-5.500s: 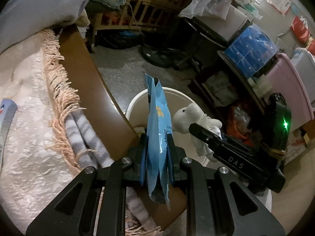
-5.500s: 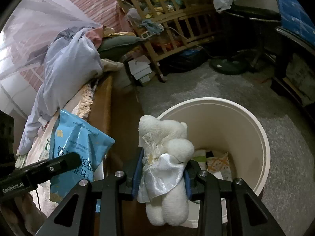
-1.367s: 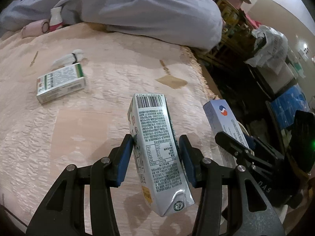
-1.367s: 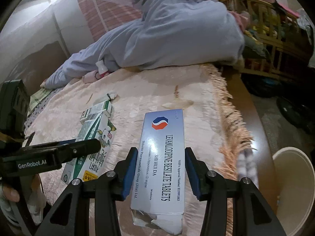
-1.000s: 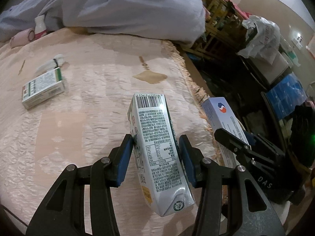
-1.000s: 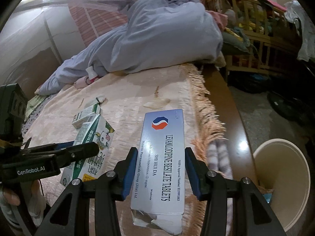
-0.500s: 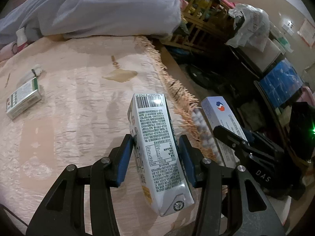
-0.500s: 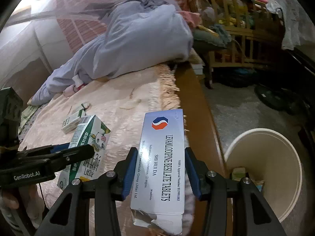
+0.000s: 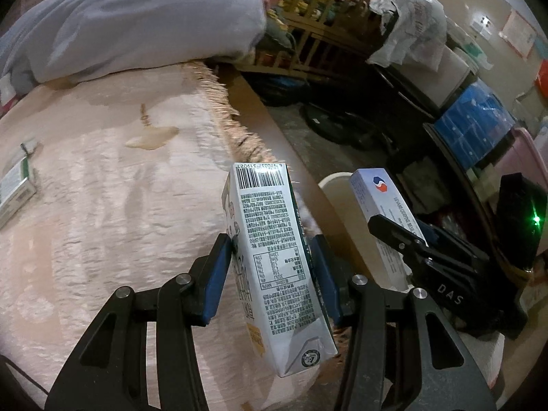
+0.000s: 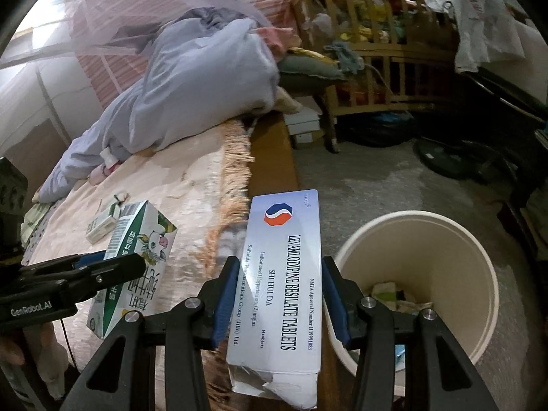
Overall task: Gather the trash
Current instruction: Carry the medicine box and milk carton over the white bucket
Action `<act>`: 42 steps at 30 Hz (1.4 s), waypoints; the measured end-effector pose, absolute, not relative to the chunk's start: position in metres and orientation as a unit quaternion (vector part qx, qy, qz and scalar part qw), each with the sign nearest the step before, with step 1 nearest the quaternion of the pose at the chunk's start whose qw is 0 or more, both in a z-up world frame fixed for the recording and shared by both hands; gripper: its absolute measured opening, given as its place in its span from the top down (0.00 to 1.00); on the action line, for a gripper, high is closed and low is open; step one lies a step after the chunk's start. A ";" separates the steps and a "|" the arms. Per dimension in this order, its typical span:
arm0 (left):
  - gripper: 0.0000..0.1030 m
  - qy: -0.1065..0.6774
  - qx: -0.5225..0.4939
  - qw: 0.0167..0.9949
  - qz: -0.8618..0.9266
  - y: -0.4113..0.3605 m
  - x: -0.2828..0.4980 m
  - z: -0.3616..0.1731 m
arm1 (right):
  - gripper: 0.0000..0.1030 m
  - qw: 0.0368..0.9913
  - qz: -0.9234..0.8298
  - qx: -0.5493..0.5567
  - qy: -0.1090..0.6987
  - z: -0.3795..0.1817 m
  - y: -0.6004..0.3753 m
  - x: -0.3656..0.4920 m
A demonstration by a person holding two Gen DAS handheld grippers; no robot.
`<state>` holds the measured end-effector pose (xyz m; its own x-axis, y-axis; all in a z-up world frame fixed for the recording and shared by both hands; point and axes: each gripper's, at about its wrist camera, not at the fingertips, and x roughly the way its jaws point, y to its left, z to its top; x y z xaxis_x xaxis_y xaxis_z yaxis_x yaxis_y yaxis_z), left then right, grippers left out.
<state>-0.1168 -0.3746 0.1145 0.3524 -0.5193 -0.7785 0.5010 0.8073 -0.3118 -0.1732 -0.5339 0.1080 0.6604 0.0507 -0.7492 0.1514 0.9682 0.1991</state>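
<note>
My left gripper (image 9: pixel 272 263) is shut on a white and green milk carton (image 9: pixel 274 260), held over the fringed edge of the bed; the carton also shows in the right wrist view (image 10: pixel 133 260). My right gripper (image 10: pixel 277 294) is shut on a white tablet box (image 10: pixel 284 281), held just left of the cream trash bin (image 10: pixel 445 236), which has wrappers inside. The tablet box (image 9: pixel 383 202) and the bin rim (image 9: pixel 334 179) show to the right in the left wrist view.
A small green and white box (image 9: pixel 13 191) lies on the pink bedspread (image 9: pixel 102 188). A grey-blue duvet (image 10: pixel 191 78) is heaped at the head. A wooden crib (image 10: pixel 383 68) and a fan base (image 10: pixel 448 157) stand on the floor beyond the bin.
Both grippers have swung right from over the bed towards the bin, still holding the carton and the tablet box. The bin now sits larger and closer in the right wrist view.
</note>
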 end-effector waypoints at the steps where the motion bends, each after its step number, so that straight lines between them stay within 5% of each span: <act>1: 0.55 0.478 -0.008 0.821 -0.313 -0.378 -0.117 0.114 | 0.55 0.902 -0.031 0.124 0.411 0.108 -0.537 -0.174; 42: 0.55 0.509 -0.013 0.761 -0.402 -0.508 -0.112 0.095 | 0.55 0.875 -0.137 0.178 0.430 0.062 -0.641 -0.209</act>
